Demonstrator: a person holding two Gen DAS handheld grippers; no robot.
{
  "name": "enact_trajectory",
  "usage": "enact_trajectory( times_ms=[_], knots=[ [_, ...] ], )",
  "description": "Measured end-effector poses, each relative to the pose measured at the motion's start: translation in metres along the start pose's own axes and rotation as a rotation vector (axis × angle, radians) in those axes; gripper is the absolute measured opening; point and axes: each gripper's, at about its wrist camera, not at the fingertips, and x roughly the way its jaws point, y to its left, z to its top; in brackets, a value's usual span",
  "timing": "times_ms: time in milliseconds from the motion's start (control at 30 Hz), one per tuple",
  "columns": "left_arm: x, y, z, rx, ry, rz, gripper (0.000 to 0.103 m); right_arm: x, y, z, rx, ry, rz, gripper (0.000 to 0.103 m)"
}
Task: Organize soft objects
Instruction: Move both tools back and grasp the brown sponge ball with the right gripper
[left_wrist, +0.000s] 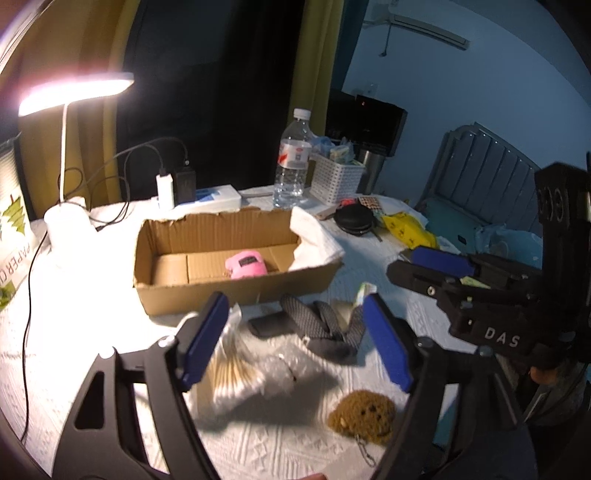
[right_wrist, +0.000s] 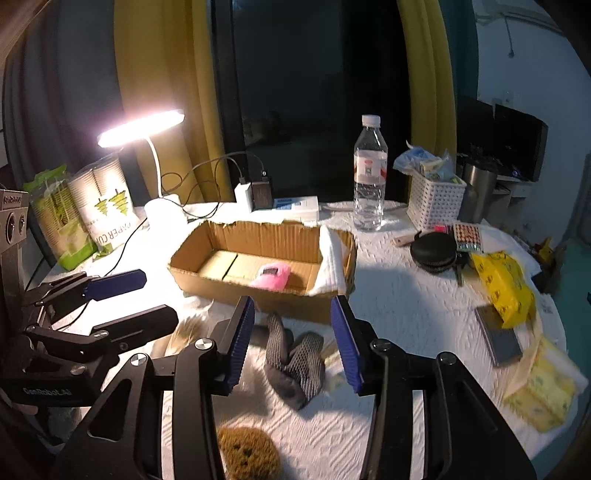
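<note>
An open cardboard box (left_wrist: 236, 291) (right_wrist: 258, 295) holds a pink soft toy (left_wrist: 246, 266) (right_wrist: 271, 277) and a white cloth (left_wrist: 314, 240) at its right end. In front of it lie grey mesh socks (left_wrist: 328, 328) (right_wrist: 295, 354) and a brown plush cookie (left_wrist: 364, 415) (right_wrist: 245, 454). My left gripper (left_wrist: 295, 343) is open and empty above the socks and a bag of cotton swabs (left_wrist: 232, 373). My right gripper (right_wrist: 293, 343) is open and empty around the socks' near side. Each gripper shows in the other's view, the right one (left_wrist: 424, 266) and the left one (right_wrist: 147, 299).
A lit desk lamp (left_wrist: 70, 96), chargers with cables (left_wrist: 177, 184), a water bottle (left_wrist: 293, 158) and a white basket (left_wrist: 336, 177) stand behind the box. A black round case (right_wrist: 436, 251), yellow packets (right_wrist: 502, 288) and a grey notebook (right_wrist: 500, 336) lie at the right. Paper cup packs (right_wrist: 96, 206) stand at the left.
</note>
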Motion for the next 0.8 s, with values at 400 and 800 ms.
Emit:
enact_trajectory(
  times_ms=[400,800],
  knots=[
    [-0.010,0.004,-0.042,-0.007,0.042,0.000,0.077,-0.001,0.015,-0.051,0.019,0.069,0.001,0.047],
    [0.002,0.012,-0.070,-0.030,0.109,0.020,0.077,0.019,0.026,-0.092,0.024,0.170,0.057,0.056]
  ],
)
